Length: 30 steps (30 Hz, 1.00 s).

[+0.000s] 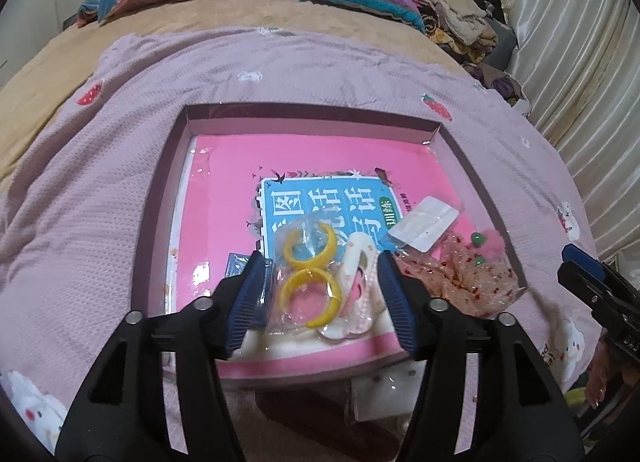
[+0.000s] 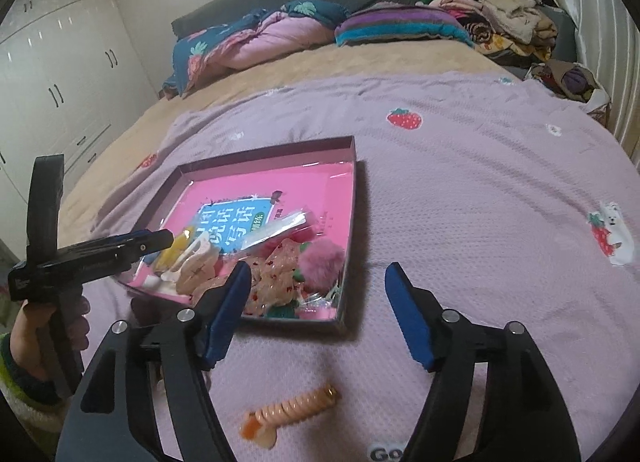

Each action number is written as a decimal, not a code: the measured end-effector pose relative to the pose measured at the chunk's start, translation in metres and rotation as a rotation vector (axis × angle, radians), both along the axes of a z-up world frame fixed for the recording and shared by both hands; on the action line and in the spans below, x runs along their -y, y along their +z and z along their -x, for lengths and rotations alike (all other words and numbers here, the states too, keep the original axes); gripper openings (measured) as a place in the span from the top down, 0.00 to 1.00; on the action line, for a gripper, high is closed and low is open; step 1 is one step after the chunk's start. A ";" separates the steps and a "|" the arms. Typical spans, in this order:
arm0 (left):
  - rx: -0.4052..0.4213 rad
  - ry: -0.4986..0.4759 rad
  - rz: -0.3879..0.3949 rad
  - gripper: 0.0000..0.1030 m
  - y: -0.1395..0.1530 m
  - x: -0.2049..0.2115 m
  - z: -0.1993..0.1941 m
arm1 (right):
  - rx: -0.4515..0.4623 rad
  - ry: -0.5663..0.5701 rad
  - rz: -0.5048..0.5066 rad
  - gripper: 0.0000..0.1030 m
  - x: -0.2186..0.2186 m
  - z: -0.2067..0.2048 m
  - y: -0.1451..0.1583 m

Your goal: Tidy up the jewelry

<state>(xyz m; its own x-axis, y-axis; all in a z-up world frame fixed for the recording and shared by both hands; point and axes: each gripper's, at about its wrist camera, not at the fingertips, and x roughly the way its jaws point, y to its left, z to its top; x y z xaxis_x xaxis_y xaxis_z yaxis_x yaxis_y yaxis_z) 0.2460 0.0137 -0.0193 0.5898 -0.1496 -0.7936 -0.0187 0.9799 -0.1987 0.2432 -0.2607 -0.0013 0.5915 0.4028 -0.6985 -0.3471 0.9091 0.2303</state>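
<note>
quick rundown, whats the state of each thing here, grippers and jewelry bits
left hand-held gripper: open, fingers either side of the bagged rings, over the box
right hand-held gripper: open, empty, above the blanket
yellow rings: in a clear bag, inside the box
box: lidless, on the blanket
pink pom-pom: in the box
orange spiral hair tie: outside the box, on the blanket

Bed under lilac strawberry blanket; shallow box and orange spiral hair tie on it.
</note>
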 end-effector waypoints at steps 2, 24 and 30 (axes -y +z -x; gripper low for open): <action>0.015 0.004 -0.003 0.43 0.007 0.001 0.005 | 0.016 -0.003 -0.003 0.28 0.004 0.006 0.006; 0.092 0.081 -0.011 0.09 0.052 -0.011 0.070 | 0.116 0.015 -0.051 0.13 0.013 0.062 0.050; 0.099 0.100 -0.028 0.09 0.052 -0.016 0.089 | 0.122 0.039 -0.045 0.13 0.007 0.074 0.054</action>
<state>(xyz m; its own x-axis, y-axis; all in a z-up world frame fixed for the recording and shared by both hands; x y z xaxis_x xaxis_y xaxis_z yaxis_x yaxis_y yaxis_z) 0.1573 0.0297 0.0331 0.6763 -0.0649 -0.7338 -0.0981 0.9793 -0.1770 0.1687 -0.2677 0.0523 0.6542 0.4565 -0.6030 -0.4097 0.8841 0.2249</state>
